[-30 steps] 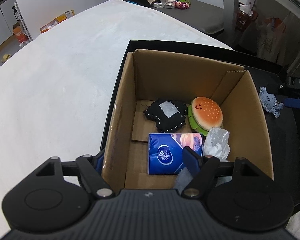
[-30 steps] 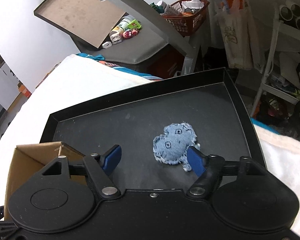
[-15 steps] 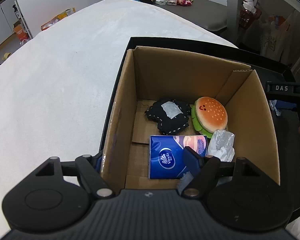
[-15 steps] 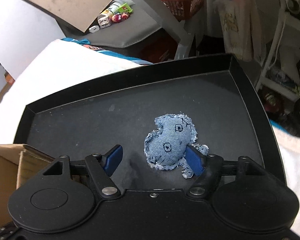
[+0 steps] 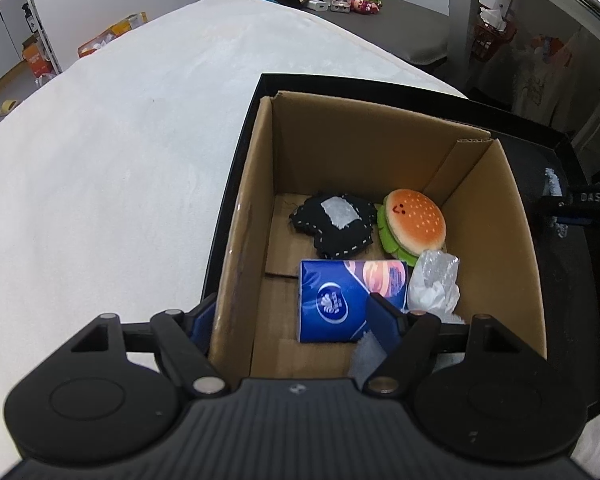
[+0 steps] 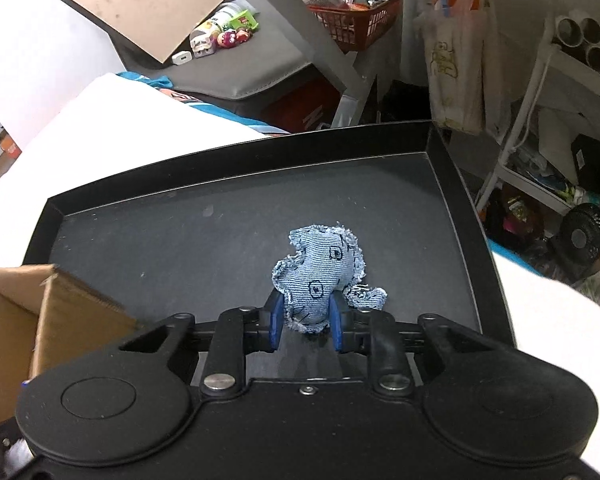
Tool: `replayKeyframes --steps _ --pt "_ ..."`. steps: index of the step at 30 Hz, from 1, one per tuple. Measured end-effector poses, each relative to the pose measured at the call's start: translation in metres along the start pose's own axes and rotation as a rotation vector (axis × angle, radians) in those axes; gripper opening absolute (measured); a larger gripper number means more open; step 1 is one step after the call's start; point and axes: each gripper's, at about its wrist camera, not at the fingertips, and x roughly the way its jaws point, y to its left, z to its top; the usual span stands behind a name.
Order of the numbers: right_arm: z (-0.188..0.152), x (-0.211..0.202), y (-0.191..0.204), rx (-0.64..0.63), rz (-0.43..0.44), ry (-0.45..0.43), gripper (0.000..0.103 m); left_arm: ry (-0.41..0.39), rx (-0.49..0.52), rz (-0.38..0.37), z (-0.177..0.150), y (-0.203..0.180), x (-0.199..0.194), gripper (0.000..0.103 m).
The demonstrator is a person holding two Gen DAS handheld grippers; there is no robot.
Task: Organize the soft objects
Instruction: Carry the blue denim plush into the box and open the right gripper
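My right gripper (image 6: 305,326) is shut on a blue denim soft toy (image 6: 320,276) over the black tray (image 6: 228,160). The cardboard box (image 5: 256,200) stands on the tray's left part and holds a black fabric toy (image 5: 336,228), a burger plush (image 5: 416,224), a blue tissue pack (image 5: 340,300) and a clear plastic bag (image 5: 434,284). My left gripper (image 5: 292,320) is open and straddles the box's near left wall, one finger outside and one inside. The box corner (image 6: 60,312) shows left in the right wrist view.
The tray lies on a white padded surface (image 5: 100,160). The right gripper's body (image 5: 580,200) shows beyond the box's right wall. Behind are a grey bench with small items (image 6: 220,40), a red basket (image 6: 352,12) and shelving (image 6: 560,100).
My right gripper has closed on the denim toy, which now stands up between the fingers. My left gripper has stayed open at the box wall, shifting only slightly.
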Motion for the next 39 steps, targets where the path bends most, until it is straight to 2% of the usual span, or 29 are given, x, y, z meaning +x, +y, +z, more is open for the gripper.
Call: replayKeyframes --steps 12,21,32,39 --pt "-0.006 -0.057 0.014 -0.008 0.055 -0.045 0.023 -0.021 0.001 -0.047 -0.006 0.013 -0.017 0.076" --pt "-0.008 -0.094 0.034 -0.060 0.139 -0.096 0.023 -0.042 -0.002 -0.073 -0.010 0.026 -0.028 0.075" --pt "-0.018 -0.115 0.060 -0.125 0.196 -0.103 0.023 -0.072 -0.016 -0.120 -0.021 0.039 -0.034 0.075" --pt "-0.025 -0.121 0.079 -0.182 0.239 -0.091 0.023 -0.094 -0.031 -0.148 -0.028 0.049 -0.037 0.070"
